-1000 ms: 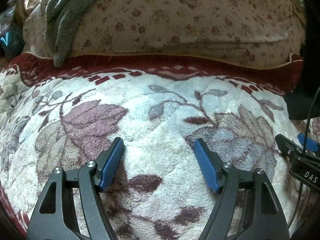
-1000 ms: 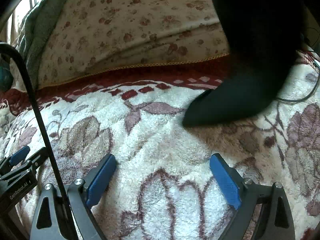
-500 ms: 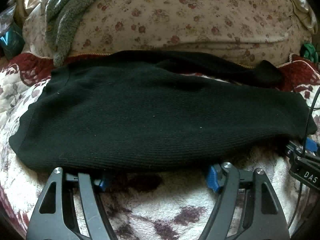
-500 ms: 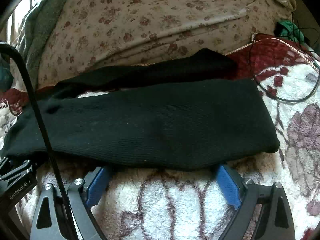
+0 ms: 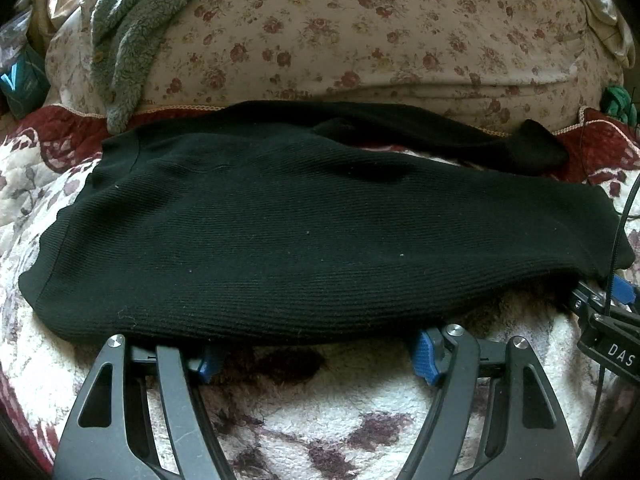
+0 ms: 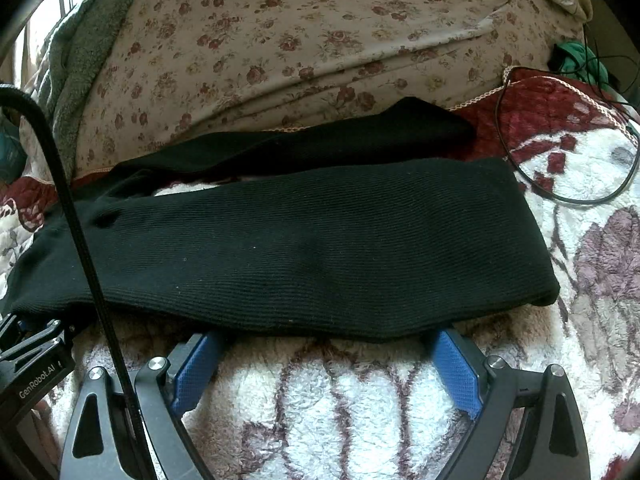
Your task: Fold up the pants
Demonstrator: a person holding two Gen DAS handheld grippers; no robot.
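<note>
Black ribbed pants point(image 5: 304, 236) lie spread sideways on a fluffy white floral blanket point(image 5: 320, 412), waistband to the left, one leg nearer and the other leg point(image 5: 460, 136) behind it. They also show in the right wrist view point(image 6: 304, 252). My left gripper point(image 5: 316, 344) is open, its blue fingertips hidden under the pants' near edge. My right gripper point(image 6: 328, 344) is open too, its fingertips just under the near leg's edge. Neither holds anything.
A flowered pillow point(image 5: 360, 32) lies behind the pants, with a grey fleece point(image 5: 128, 40) on its left. A black cable point(image 6: 568, 184) loops on the blanket at the right. The right gripper's body point(image 5: 608, 332) shows at the left view's right edge.
One second ago the blanket was bare, with only a black blur at the right. The pants landed spread over the blanket and both grippers' fingertips. The grippers stayed still and open.
</note>
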